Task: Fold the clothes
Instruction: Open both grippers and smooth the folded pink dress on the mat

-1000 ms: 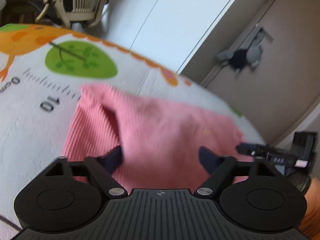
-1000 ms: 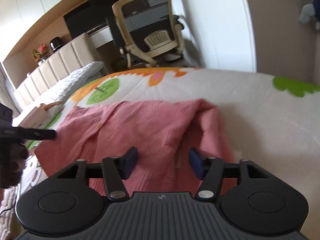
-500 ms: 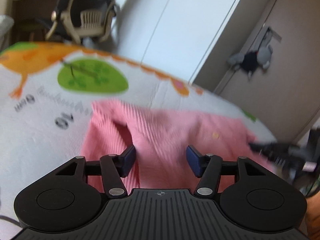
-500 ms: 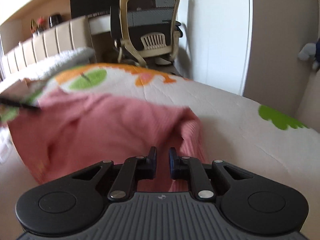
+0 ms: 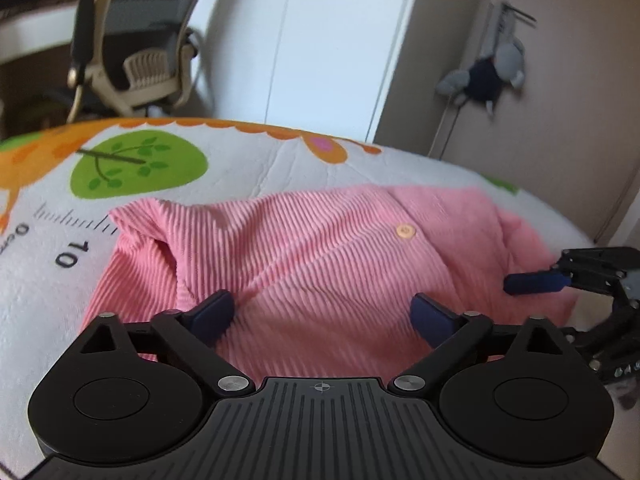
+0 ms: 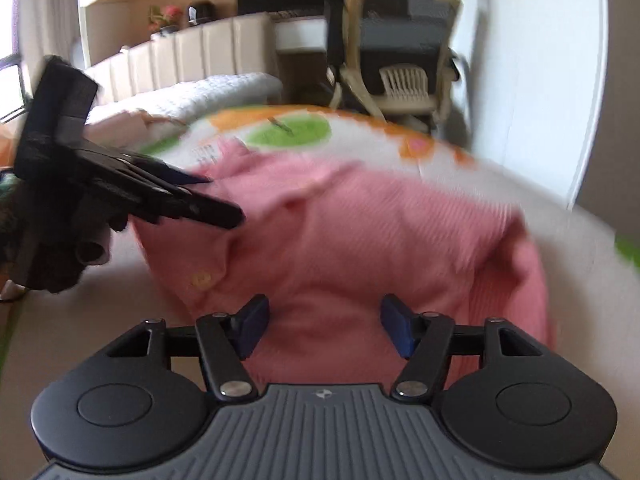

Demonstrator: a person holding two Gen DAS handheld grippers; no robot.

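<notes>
The left claw (image 5: 322, 314) is seen with its two blue-padded fingers (image 5: 210, 312) spread wide apart; nothing is gripped between them. It is positioned just above the near edge of the pink garment (image 5: 320, 248), with ribbed fabric visible in the gap. The right claw (image 6: 324, 326) is likewise spread, nothing being pinched, and is held over the near hem of the same garment (image 6: 360, 240). In the left wrist view the right claw (image 5: 536, 282) is seen at the right edge, its blue pad lying at the garment's right border; whether the pad touches the cloth cannot be told. In the right wrist view the left claw (image 6: 176, 192) is seen side-on over the garment's left portion.

The pink garment is a ribbed shirt with a pale button (image 5: 405, 231) on its placket. It is laid in a loosely folded heap, with a raised corner at the left and rumpled folds at the right. It is supported by a bed covered with a printed sheet (image 5: 248, 160), on which a green tree motif (image 5: 138, 164), orange shapes and a ruler scale marked "10" are shown.

Beyond the bed an office chair (image 5: 140, 48) is located, beside white cabinet doors (image 5: 320, 40). A soft toy (image 5: 486, 76) is hung on the door at the right. The right wrist view is motion-blurred.
</notes>
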